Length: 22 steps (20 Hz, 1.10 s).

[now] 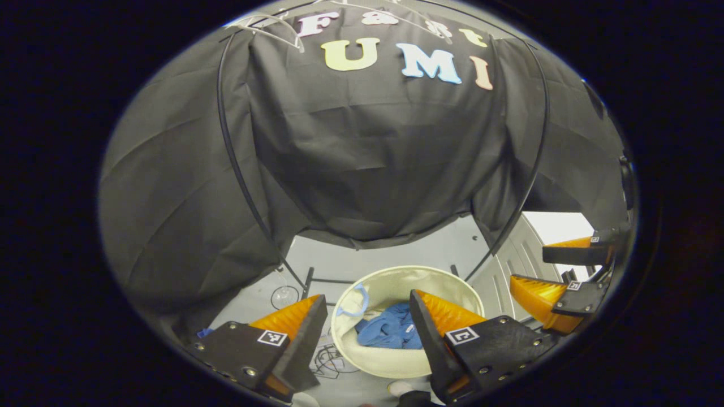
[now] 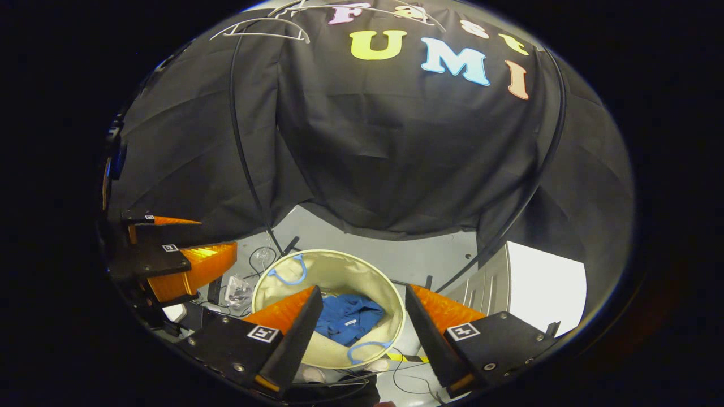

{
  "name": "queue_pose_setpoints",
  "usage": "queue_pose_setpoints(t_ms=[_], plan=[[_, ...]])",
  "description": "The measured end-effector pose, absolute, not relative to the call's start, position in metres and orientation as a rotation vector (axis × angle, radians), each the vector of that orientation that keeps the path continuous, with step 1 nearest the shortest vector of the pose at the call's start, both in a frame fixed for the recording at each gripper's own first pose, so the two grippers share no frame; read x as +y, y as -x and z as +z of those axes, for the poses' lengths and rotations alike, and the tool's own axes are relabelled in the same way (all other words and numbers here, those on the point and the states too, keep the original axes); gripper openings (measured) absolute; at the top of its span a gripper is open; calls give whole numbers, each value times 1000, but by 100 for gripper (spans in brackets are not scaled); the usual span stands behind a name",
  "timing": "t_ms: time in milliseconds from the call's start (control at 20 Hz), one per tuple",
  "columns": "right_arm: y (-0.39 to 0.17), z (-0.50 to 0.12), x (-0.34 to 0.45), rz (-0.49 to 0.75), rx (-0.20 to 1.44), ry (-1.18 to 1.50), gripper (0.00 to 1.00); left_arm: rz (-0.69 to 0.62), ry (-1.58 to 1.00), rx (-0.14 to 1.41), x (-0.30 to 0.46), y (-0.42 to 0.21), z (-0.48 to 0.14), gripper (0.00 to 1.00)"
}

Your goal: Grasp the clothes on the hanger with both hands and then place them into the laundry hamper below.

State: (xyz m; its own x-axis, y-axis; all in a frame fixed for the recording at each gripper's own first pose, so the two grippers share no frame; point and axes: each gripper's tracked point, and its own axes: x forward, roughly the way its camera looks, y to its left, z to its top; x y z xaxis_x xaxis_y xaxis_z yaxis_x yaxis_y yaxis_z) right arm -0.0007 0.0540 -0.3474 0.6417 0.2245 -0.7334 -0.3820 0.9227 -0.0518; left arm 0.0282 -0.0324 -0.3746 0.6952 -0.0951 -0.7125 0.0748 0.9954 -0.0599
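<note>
Both grippers are above the laundry hamper (image 1: 396, 362), looking down at the floor. Left gripper (image 1: 367, 316) has its jaws spread wide and nothing between them. Right gripper (image 2: 362, 308) is also released, with a wide gap between its fingers and nothing held. In the left gripper view the right gripper sits at the right edge, apart from the hamper. In the right gripper view the left gripper sits at the left edge, off to the side of the hamper.

Blue clothes (image 1: 390, 330) lie crumpled inside the hamper, at the bottom, against its cream lining. They touch neither gripper. The hamper is round, cream-coloured and open-topped, with thin blue loop handles (image 2: 288, 274) at the rim. It stands upright on the floor.

The floor (image 1: 396, 251) is pale grey and smooth. Loose black cables (image 1: 331, 356) trail beside the hamper. A yellow-black tape strip (image 2: 404, 357) lies on the floor near the hamper rim. A crumpled clear plastic item (image 2: 237, 294) lies to the side of the hamper; I cannot tell what it is.

Black cloth wall (image 1: 362, 164) hangs behind, with creases, and stops short of the floor. Thin black rack poles (image 1: 235, 169) curve down on both sides in front of the cloth. White hangers (image 2: 266, 31), bare, hang at the top. A bright white panel (image 2: 546, 271) is at lower right, with a ribbed grey surface just beside it.
</note>
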Motion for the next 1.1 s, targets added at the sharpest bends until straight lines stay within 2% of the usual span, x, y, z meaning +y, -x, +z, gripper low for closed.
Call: queue_pose_setpoints(t_ms=[200,450,500,750,950,1100], plan=[[-9,-294,48,310,671,192,94,-63,39,664,-13,-45,-321,85],[-28,-200,36,247,434,184,94,-66,45,461,7,-66,-211,90],[-30,-183,33,239,399,175,94,-64,46,421,10,-71,-188,85],[-22,-110,10,179,263,110,95,-65,42,263,17,-74,-97,88],[-17,-69,-15,131,183,102,95,-63,48,181,30,-50,-49,91],[-15,-46,-36,95,129,82,95,-55,60,148,27,-43,-49,91]])
